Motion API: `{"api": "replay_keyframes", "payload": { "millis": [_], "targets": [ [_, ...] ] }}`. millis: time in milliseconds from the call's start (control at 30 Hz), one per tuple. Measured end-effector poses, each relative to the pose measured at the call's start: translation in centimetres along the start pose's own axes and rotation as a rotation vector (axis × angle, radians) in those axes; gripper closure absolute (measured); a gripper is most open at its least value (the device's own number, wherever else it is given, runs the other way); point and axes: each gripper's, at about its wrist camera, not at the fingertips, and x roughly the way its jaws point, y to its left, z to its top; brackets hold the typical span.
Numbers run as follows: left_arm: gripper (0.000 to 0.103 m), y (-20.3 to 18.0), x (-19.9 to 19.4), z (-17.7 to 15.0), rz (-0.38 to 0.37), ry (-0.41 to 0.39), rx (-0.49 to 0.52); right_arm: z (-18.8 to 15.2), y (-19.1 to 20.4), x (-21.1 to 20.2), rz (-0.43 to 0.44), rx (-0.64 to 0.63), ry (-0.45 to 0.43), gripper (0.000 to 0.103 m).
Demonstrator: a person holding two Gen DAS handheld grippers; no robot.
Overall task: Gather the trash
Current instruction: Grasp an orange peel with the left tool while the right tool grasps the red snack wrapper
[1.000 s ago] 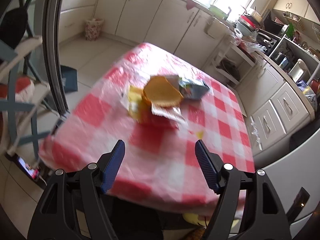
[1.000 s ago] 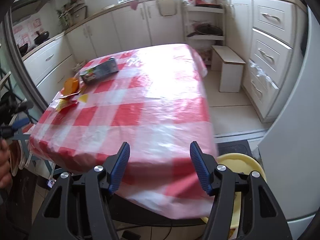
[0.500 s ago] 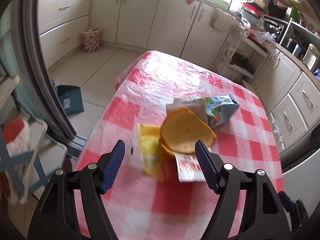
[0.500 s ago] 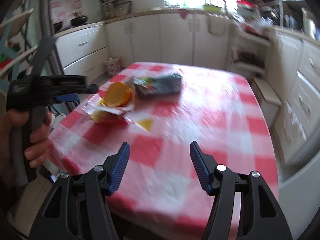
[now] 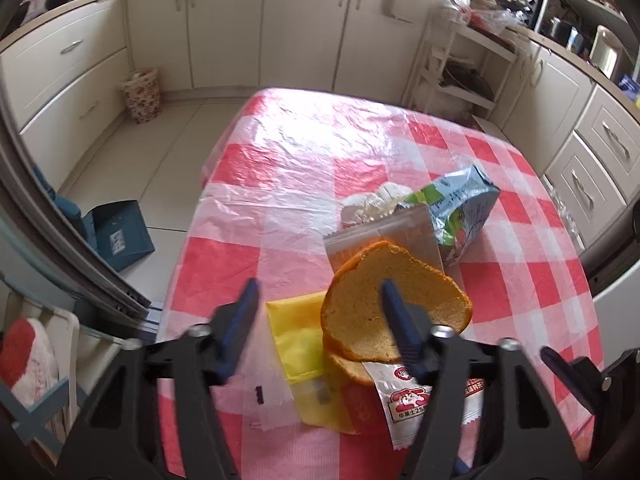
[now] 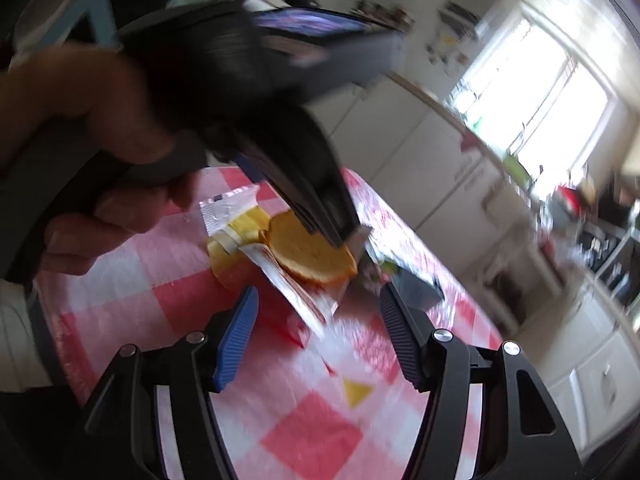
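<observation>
A pile of trash lies on the red-checked tablecloth [image 5: 280,168]. It holds an orange round slice [image 5: 400,296], a yellow wrapper [image 5: 298,340], a red-and-white sachet [image 5: 408,400], a silver packet [image 5: 392,236], a green-blue snack bag [image 5: 460,212] and a white crumpled tissue [image 5: 376,200]. My left gripper [image 5: 319,286] hovers over the pile. Its jaws are closing around the yellow wrapper and the slice's edge, and the pads do not visibly press. In the right wrist view the left gripper [image 6: 320,208] tips down onto the slice [image 6: 308,252]. My right gripper [image 6: 318,294] is open, closing slightly, with nothing gripped, just short of the sachet [image 6: 292,292].
A yellow paper scrap [image 6: 356,392] lies on the cloth near my right gripper. A hand [image 6: 100,128] holds the left gripper. On the floor stand a floral bin [image 5: 142,96] and a blue box [image 5: 116,236]. Cabinets [image 5: 300,28] and a shelf rack [image 5: 460,76] ring the table.
My left gripper came forward and down over the pile and its jaws narrowed. My right gripper swung and rolled towards the pile, so the left gripper and hand now fill its upper left.
</observation>
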Motion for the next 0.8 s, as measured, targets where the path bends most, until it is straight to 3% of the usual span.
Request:
{"api": "replay_keyframes", "payload": {
  "millis": [33,100,167,300,500,633,800],
  "targets": [
    [0.070,-0.1,0.3,0.1,-0.006,0.008,0.004,0.1,0.2,0.4,-0.002,-0.013,0.001,0.053],
    [0.086,-0.3,0.8,0.2,-0.019,0.024,0.012,0.1,0.3,1.1,0.007,-0.022,0.016,0.082],
    [0.091,-0.6,1.1,0.3,-0.018,0.024,0.029,0.0,0.0,1.9,0.019,-0.010,0.050,0.099],
    [0.097,-0.8,0.7,0.4,-0.049,0.017,0.013,-0.3,-1.8,1.2,0.038,0.074,0.038,0.102],
    [0.098,0.6,-2.2,-0.5,-0.161,-0.016,-0.114,-1.2,-5.3,-0.7,0.132,0.264,0.067,0.102],
    [0.098,1.4,-4.1,-2.4,-0.219,-0.020,-0.182,-2.9,-7.7,-3.2,0.156,0.369,0.091,0.102],
    [0.098,0.9,-5.6,-5.8,-0.237,-0.009,-0.200,-5.9,-9.3,-6.0,0.147,0.486,0.134,0.102]
  ]
}}
